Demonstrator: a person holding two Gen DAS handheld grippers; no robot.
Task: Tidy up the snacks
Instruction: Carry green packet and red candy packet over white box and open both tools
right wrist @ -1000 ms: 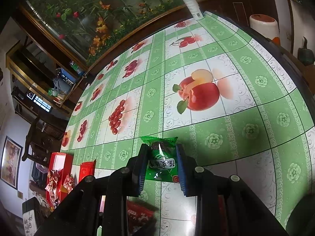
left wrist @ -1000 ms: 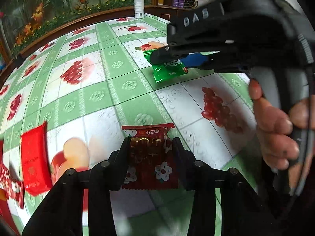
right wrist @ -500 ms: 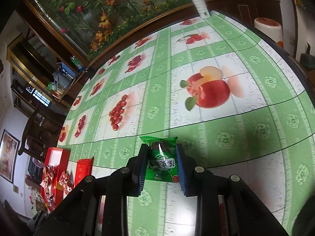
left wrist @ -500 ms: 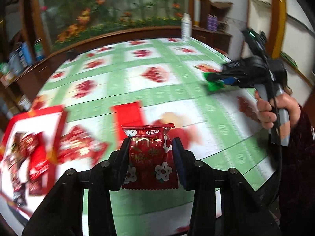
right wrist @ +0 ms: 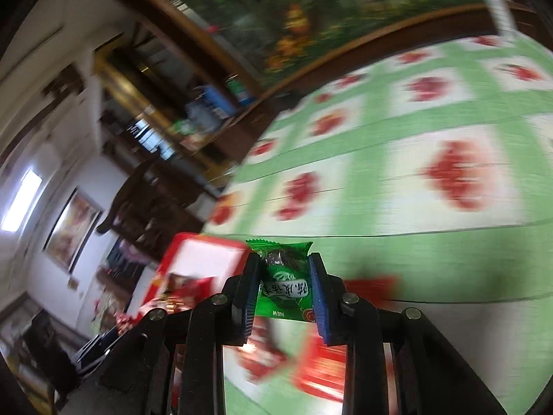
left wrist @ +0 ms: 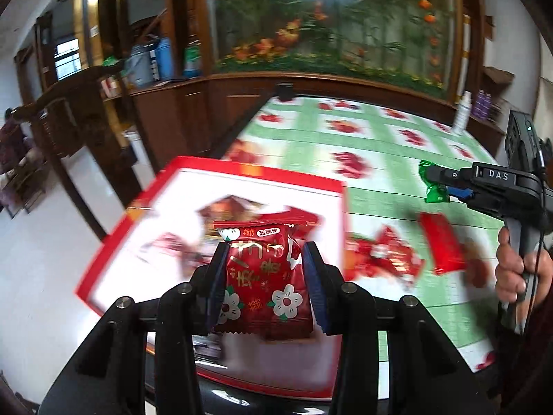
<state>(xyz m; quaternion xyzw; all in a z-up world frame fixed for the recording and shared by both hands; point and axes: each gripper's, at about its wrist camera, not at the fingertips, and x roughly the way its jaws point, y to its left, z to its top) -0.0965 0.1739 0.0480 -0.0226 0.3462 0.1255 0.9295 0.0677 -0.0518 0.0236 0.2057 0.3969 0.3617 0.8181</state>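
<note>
My left gripper (left wrist: pixel 264 263) is shut on a red snack packet (left wrist: pixel 264 276) with white flowers and holds it above a red-rimmed white box (left wrist: pixel 242 180) at the table's left end. Several red packets lie blurred inside the box. My right gripper (right wrist: pixel 284 276) is shut on a green snack packet (right wrist: pixel 284 290) and holds it above the table; it shows in the left wrist view (left wrist: pixel 436 178) to the right, with the green packet (left wrist: pixel 433 193) in its tips. The box also shows in the right wrist view (right wrist: pixel 204 252) at lower left.
The table has a green and white fruit-print cloth (left wrist: pixel 380 145). Loose red packets (left wrist: pixel 383 259) and a flat red pack (left wrist: pixel 444 245) lie on it right of the box. A white spray bottle (left wrist: pixel 463 112) stands at the far right edge. Wooden cabinets stand behind.
My left gripper has swung left with the red packet, from over the open cloth to above the red-rimmed box. My right gripper has also turned left with the green packet; both views are blurred by motion.
</note>
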